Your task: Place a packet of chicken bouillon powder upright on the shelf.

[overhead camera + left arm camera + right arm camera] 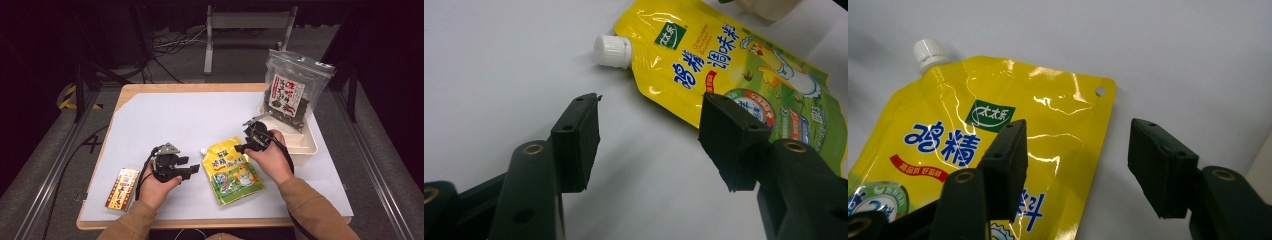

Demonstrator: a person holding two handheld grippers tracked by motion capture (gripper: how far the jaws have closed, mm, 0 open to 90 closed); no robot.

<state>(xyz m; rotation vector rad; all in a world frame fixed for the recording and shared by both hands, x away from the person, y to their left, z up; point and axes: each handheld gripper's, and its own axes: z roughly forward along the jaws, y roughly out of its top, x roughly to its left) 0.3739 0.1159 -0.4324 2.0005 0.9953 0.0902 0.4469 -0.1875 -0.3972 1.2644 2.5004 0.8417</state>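
A yellow spouted pouch (pixel 232 170) with a white screw cap (pixel 203 151) lies flat on the white sheet, near the table's front. My left gripper (pixel 190 167) sits just left of it, jaws open and pointing at the pouch's left edge. In the left gripper view the pouch (pixel 734 70) and cap (pixel 611 50) lie beyond the open gripper (pixel 649 140), with nothing between the pads. My right gripper (pixel 243 140) hovers open at the pouch's far right corner. In the right gripper view one jaw is over the pouch (pixel 973 150) and the other over bare sheet, around its edge (pixel 1075 165).
A white tray (pixel 305 147) stands at the right edge with a clear bag of dark dried food (pixel 292 92) leaning in it. A small yellow and red packet (pixel 121 188) lies at the front left. The white sheet (pixel 175 120) covers most of the wooden tabletop.
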